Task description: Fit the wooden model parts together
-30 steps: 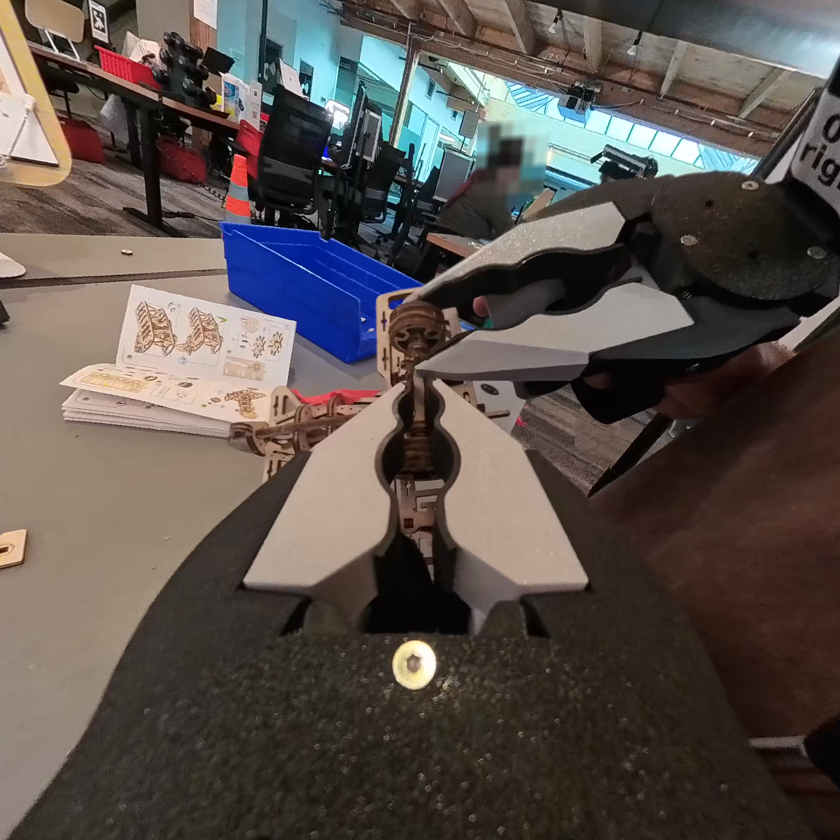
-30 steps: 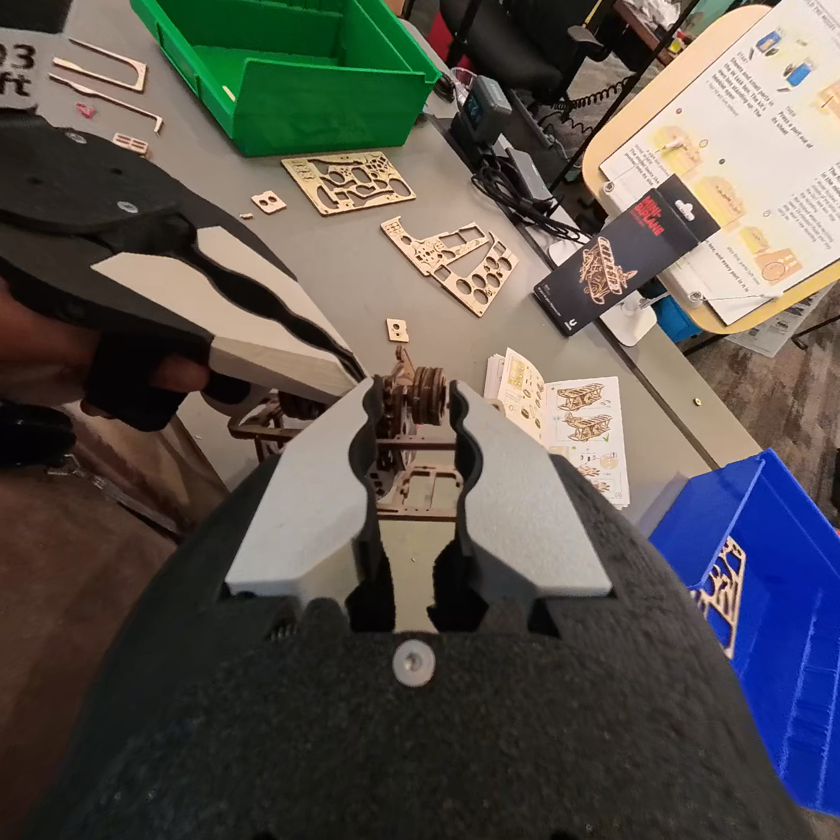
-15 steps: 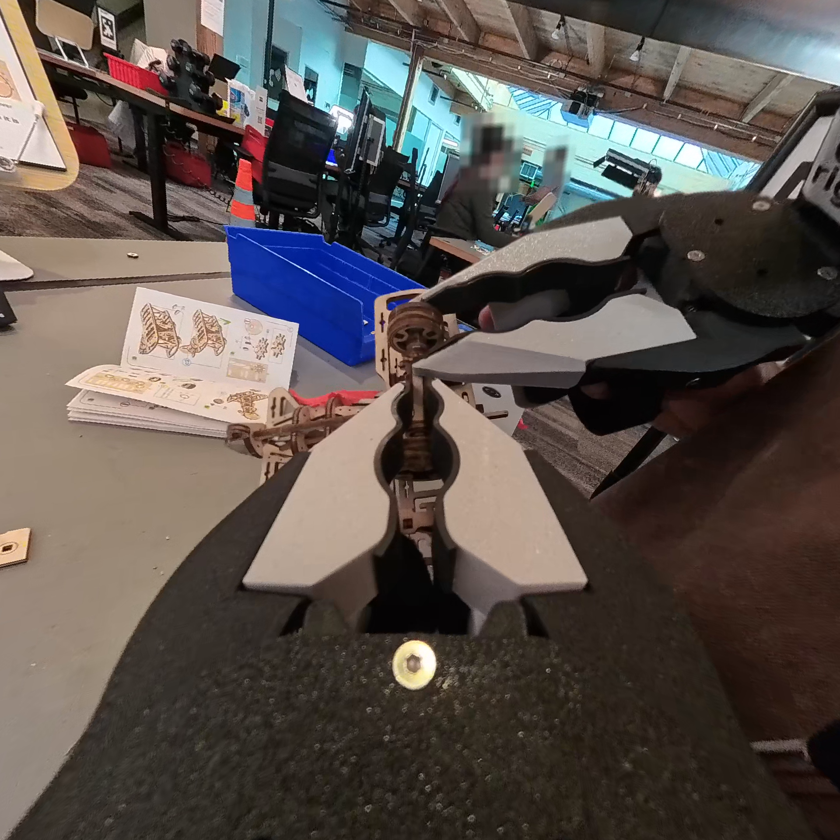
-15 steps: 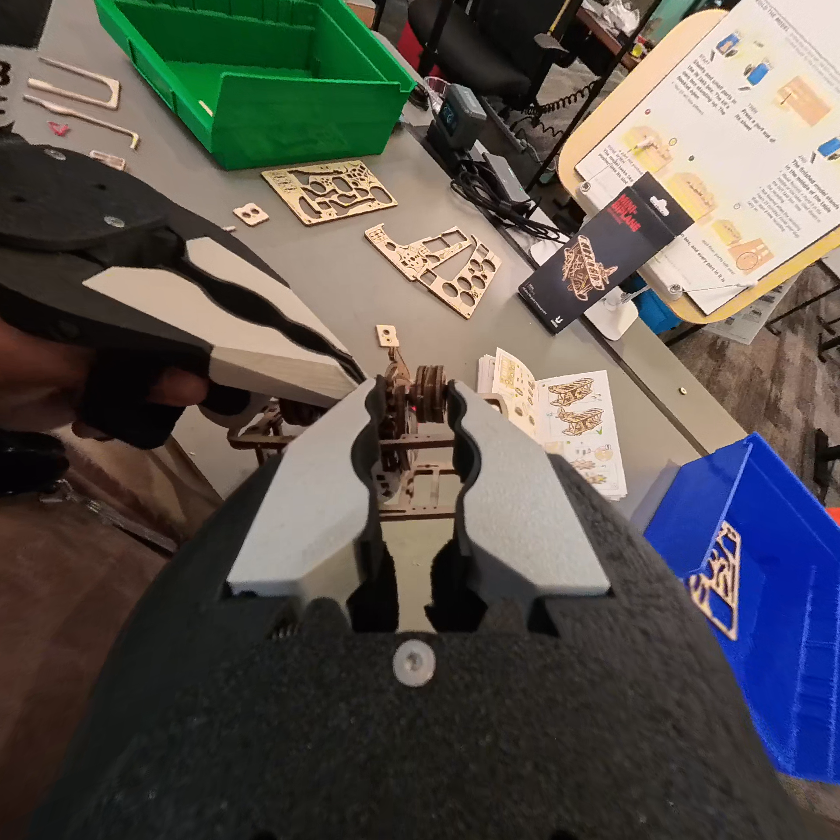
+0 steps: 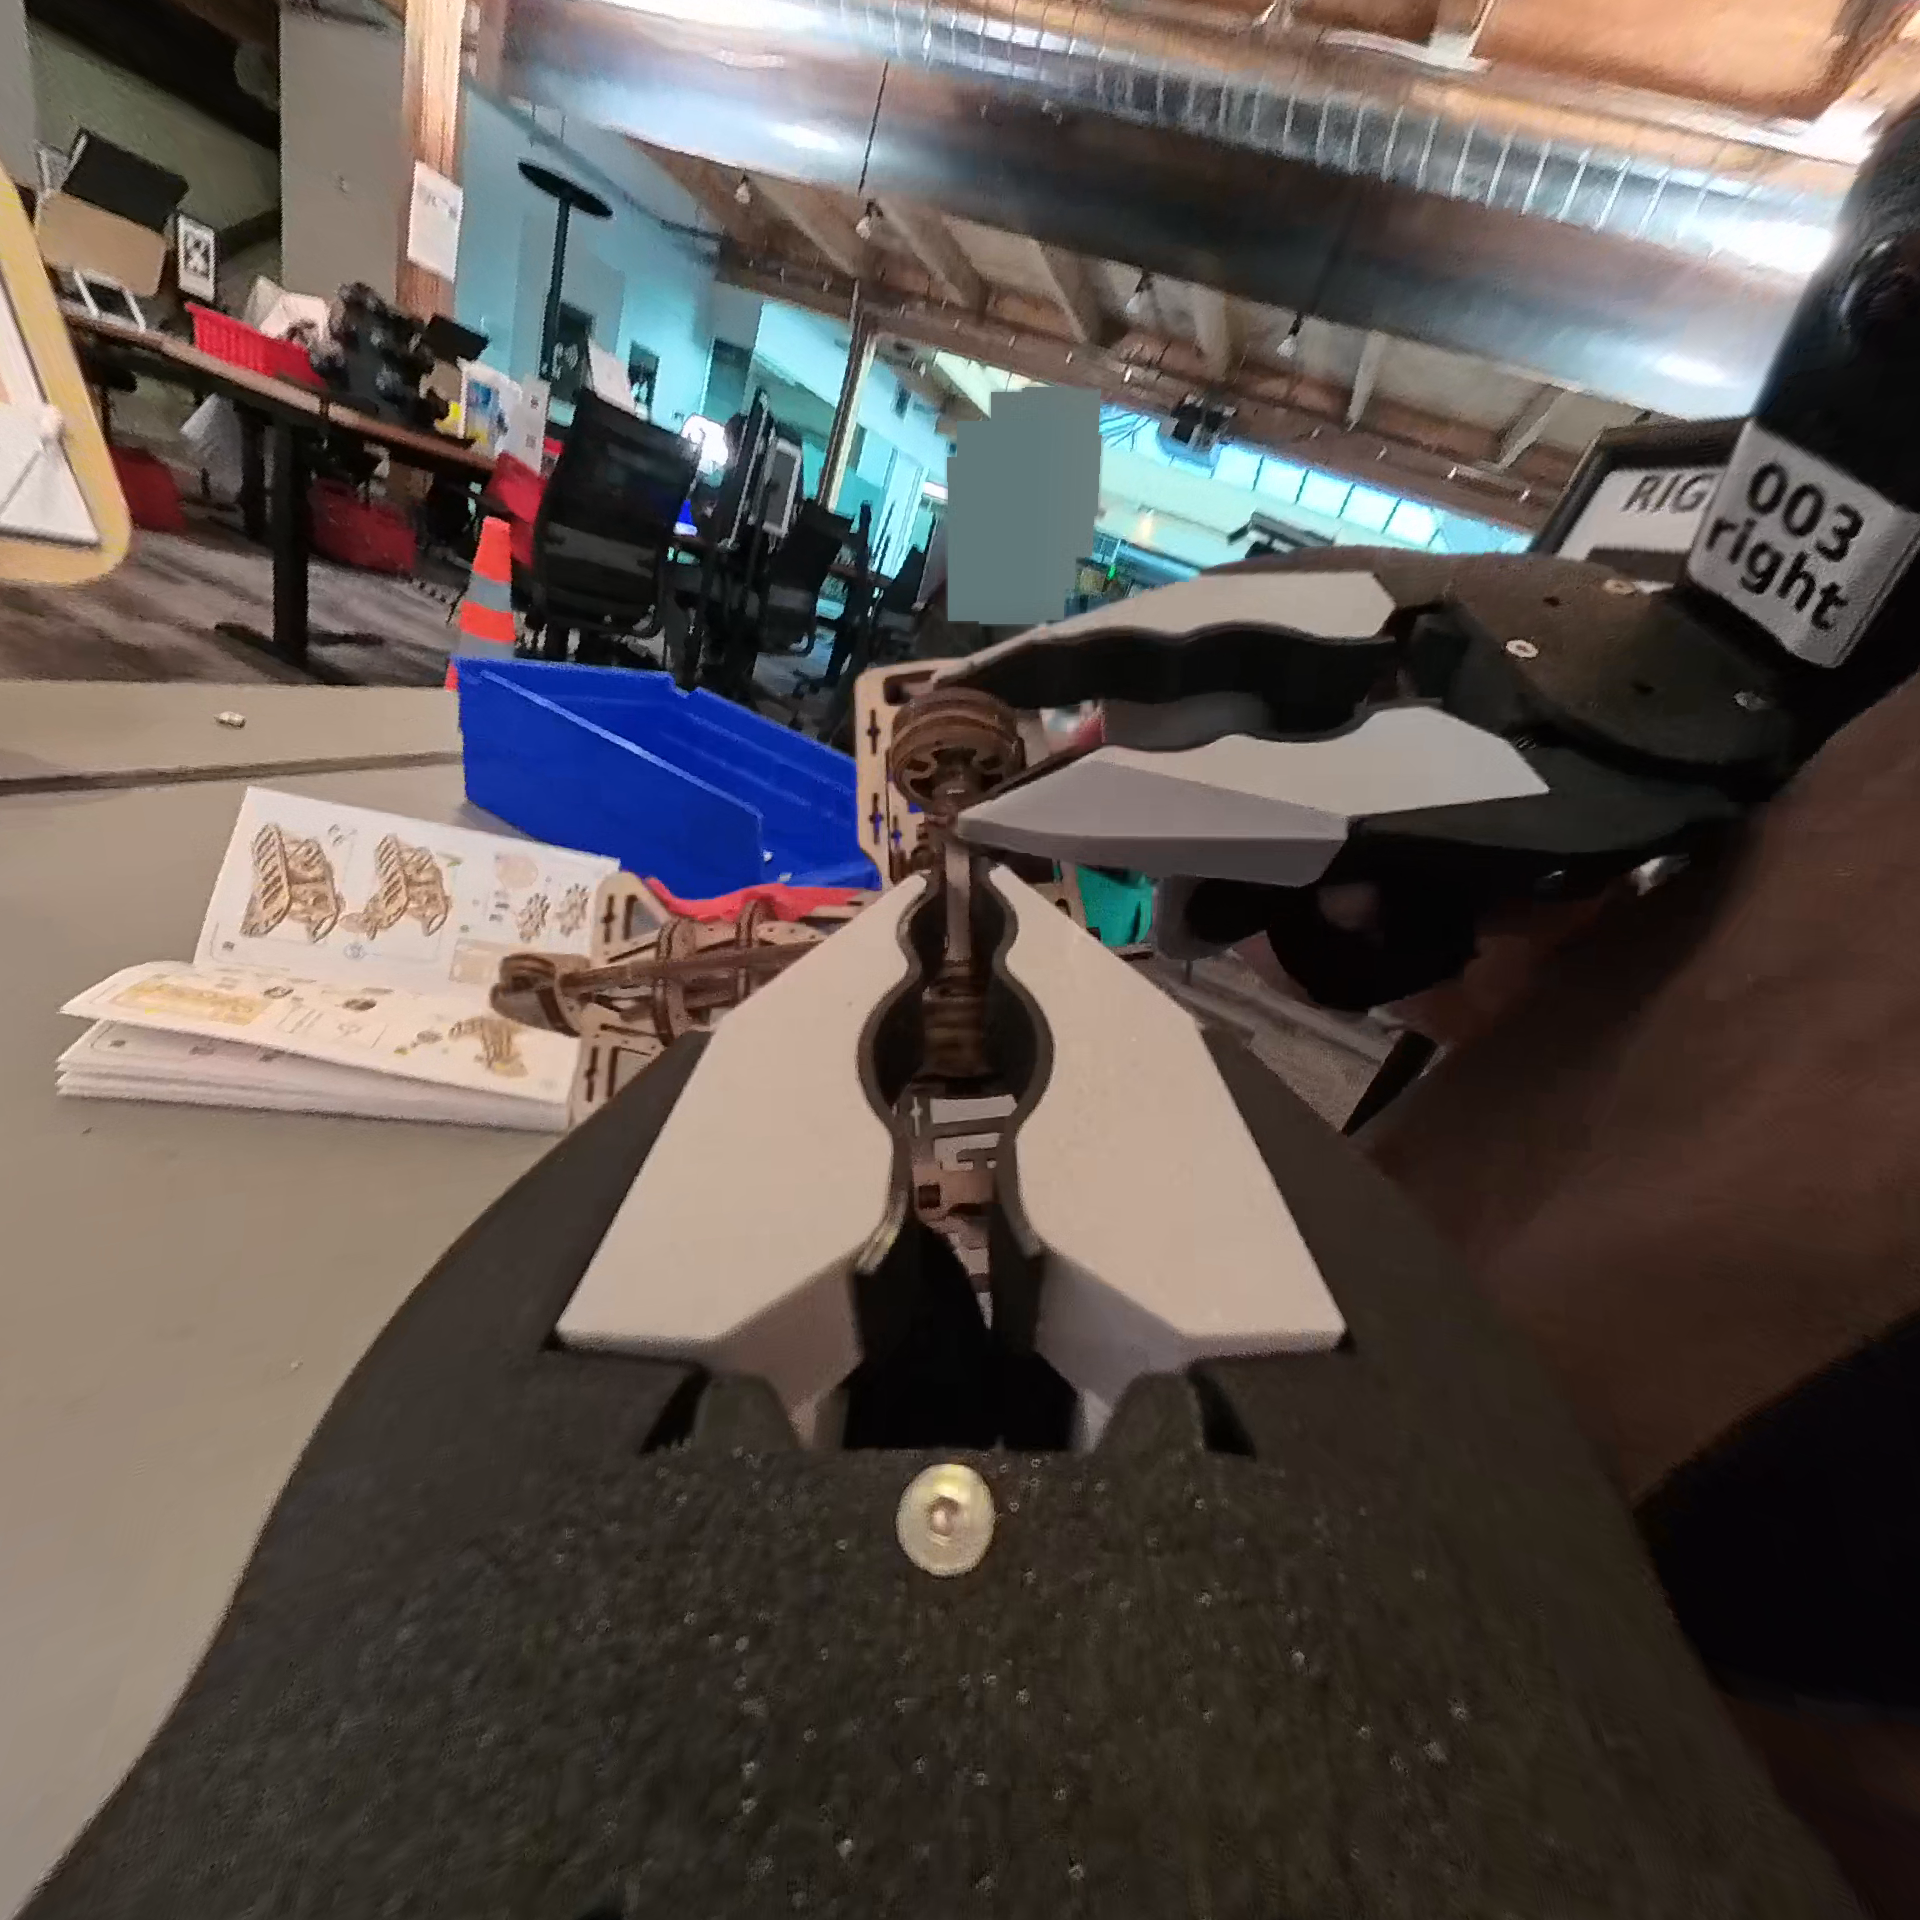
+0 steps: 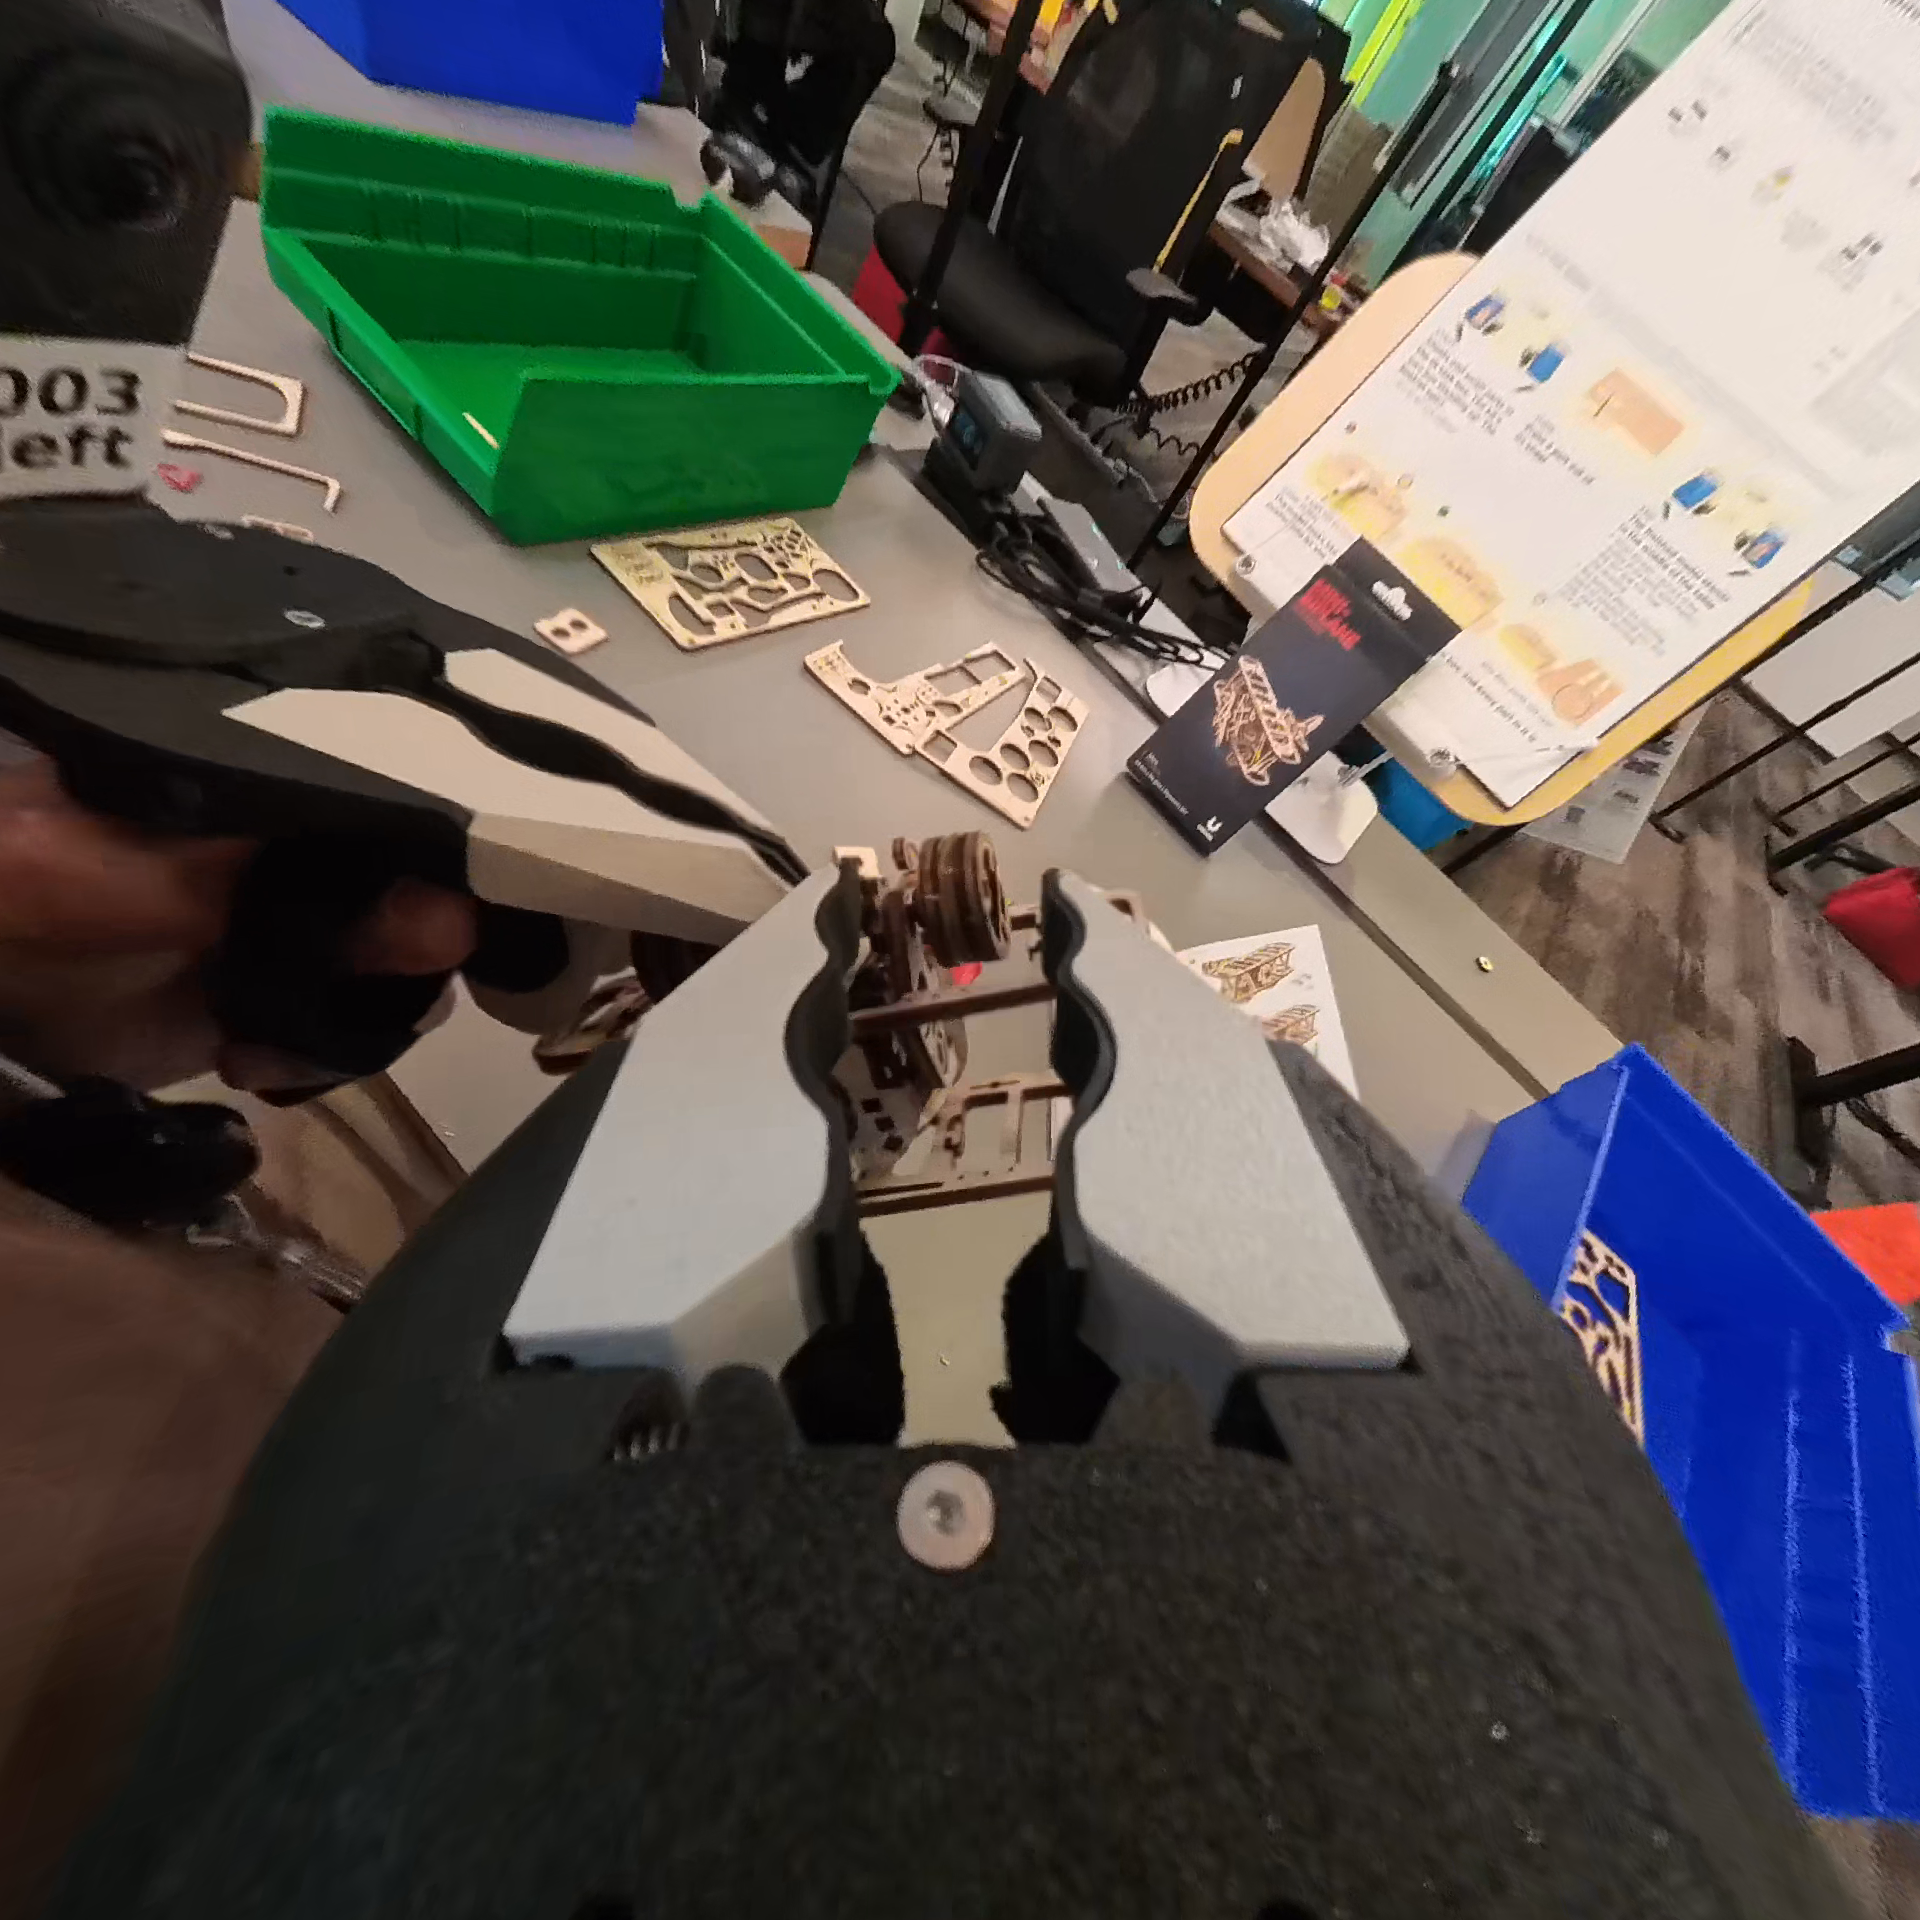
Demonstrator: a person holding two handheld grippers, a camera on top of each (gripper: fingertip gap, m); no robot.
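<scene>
While both tools meet over the near edge of the grey surface (image 6: pixel 790 748), the wooden model (image 6: pixel 935 997) hangs between them above that edge. The left tool (image 5: pixel 951 894) is pressed together on a thin upright plate of the model. The right tool (image 6: pixel 945 914) stands spread, its two fingers on either side of the model's round layered wheel (image 5: pixel 948 738); whether they touch it I cannot tell.

Each tool carries one white tag with printed characters, and a hand in a black glove (image 6: pixel 343 977) holds the left one.

Writing shows on several things, none repeated here: one open booklet (image 5: pixel 343 966) with drawings of wooden parts lies beside the model, one dark card (image 6: pixel 1299 696) with a plane picture stands upright, and one large white board (image 6: pixel 1621 436) of pictured steps leans behind it.

Two punched-out wooden sheets (image 6: pixel 727 582) (image 6: pixel 956 717) lie flat near one green bin (image 6: pixel 561 343). Beside them lies one small tab with two holes (image 6: pixel 569 630). One blue bin (image 6: pixel 1745 1382) at the right holds another cut sheet, and a second blue bin (image 6: pixel 488 47) sits behind the green one.
</scene>
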